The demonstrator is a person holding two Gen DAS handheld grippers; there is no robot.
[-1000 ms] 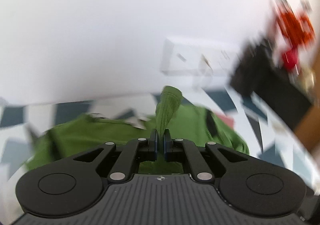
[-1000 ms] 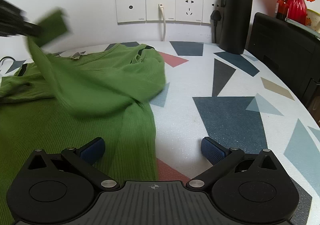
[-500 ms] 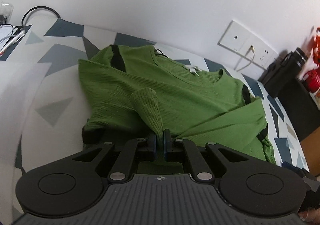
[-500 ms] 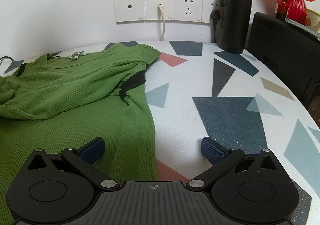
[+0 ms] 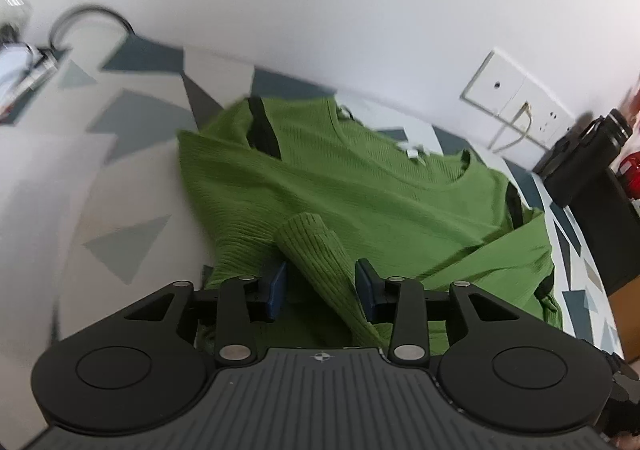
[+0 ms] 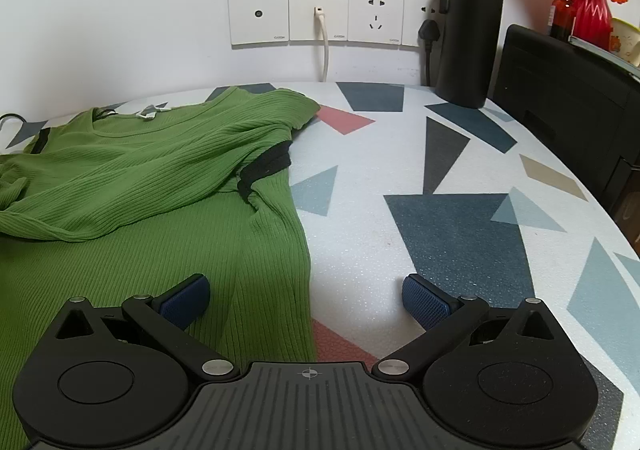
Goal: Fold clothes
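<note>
A green ribbed long-sleeved top (image 5: pixel 360 185) with black trim lies flat on the patterned table, neckline toward the wall. One sleeve is folded across its body, and the sleeve's cuff (image 5: pixel 308 234) lies between the fingers of my left gripper (image 5: pixel 321 284), which is open and just above it. In the right wrist view the top (image 6: pixel 140 189) fills the left half. My right gripper (image 6: pixel 306 296) is open and empty, low over the top's right side edge.
A black flask (image 6: pixel 470 29) stands at the back right by the wall sockets (image 6: pixel 320 15). A black box (image 6: pixel 568 89) and a red vase of orange flowers (image 6: pixel 594 1) sit at the far right. A cable (image 5: pixel 92 15) and pens lie at the far left.
My left gripper carried the sleeve across the top, laid it down and has opened, letting go of the cuff. My right gripper has stayed still.
</note>
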